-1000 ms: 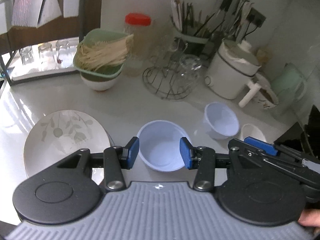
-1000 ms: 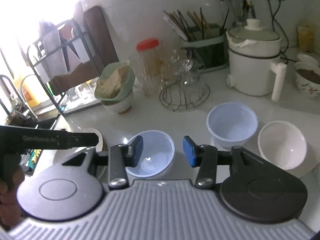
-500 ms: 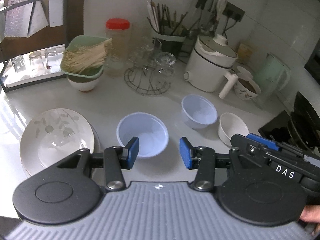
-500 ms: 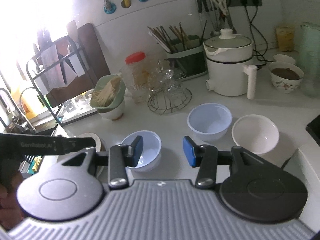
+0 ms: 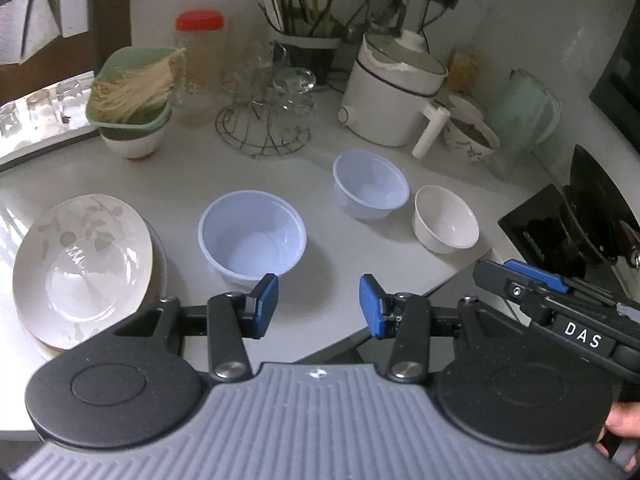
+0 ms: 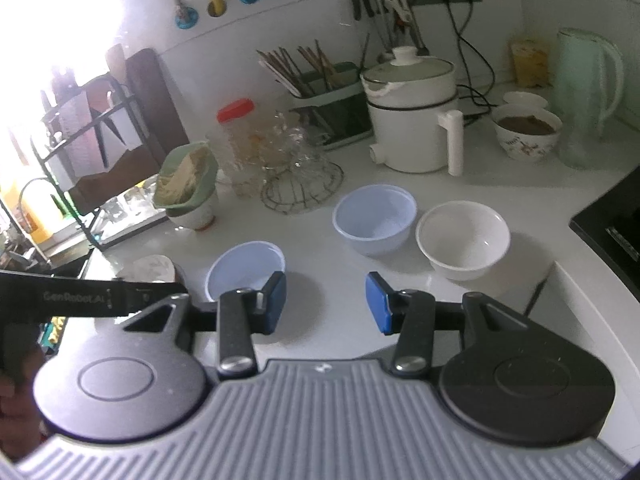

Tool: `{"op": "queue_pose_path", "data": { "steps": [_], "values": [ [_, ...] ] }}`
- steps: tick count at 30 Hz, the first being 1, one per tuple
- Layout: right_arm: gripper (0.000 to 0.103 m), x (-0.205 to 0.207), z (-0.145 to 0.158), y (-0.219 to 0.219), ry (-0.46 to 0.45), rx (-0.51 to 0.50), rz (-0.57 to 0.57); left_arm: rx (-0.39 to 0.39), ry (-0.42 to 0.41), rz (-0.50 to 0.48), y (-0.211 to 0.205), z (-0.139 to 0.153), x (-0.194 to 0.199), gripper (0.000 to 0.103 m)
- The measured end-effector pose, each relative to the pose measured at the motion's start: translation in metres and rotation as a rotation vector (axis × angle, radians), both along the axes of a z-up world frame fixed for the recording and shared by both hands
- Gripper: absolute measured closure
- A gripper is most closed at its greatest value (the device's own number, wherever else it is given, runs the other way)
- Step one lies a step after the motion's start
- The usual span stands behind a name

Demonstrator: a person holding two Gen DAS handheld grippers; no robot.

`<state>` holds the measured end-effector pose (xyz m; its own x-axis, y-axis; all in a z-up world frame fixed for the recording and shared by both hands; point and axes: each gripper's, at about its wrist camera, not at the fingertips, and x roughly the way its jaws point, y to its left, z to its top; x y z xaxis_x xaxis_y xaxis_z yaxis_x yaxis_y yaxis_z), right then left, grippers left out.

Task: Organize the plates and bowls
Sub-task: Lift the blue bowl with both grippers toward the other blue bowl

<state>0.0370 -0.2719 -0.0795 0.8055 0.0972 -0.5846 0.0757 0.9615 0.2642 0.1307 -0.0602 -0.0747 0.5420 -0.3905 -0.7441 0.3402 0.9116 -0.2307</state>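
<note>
left tongs (image 5: 319, 306): two black arms tipped with blue pads, each turning on a silver screw
left base: grey ribbed plate between two round black discs, a small white mark at its front edge
right tongs (image 6: 325, 303): same build, blue pads on black arms, silver screws, grey ribbed plate
markings: white letters "DAS" on the black bar of the right tongs seen from the left view; faint "GenRobot.AI" on the black bar of the left tongs seen from the right view
blue trim: a blue strip on top of the bar marked "DAS"

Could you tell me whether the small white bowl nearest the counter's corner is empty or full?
Empty: the white bowl sits upright, its bare inside visible.
</note>
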Motion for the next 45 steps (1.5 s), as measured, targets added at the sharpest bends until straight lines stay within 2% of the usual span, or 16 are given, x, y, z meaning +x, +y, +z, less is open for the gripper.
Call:
{"op": "queue_pose_path", "data": {
  "steps": [11, 18, 27, 31, 45],
  "values": [
    [0.055, 0.03, -0.012, -0.009, 0.029, 0.039, -0.041, 0.024, 0.0, -0.035, -0.016, -0.004, 0.04, 0.049],
    [0.055, 0.066, -0.021, -0.017, 0.048, 0.064, -0.071, 0.037, -0.007, -0.037, -0.022, -0.004, 0.082, 0.045],
    [0.055, 0.111, -0.043, -0.03, 0.106, 0.137, -0.113, 0.062, 0.02, -0.054, -0.035, -0.019, 0.14, 0.042],
    [0.048, 0.129, -0.053, -0.036, 0.14, 0.16, -0.134, 0.065, 0.048, -0.074, -0.046, -0.028, 0.168, 0.041],
    [0.048, 0.167, -0.097, -0.064, 0.294, 0.352, -0.24, 0.106, 0.175, -0.218, -0.114, -0.075, 0.249, 0.041]
  ]
}}
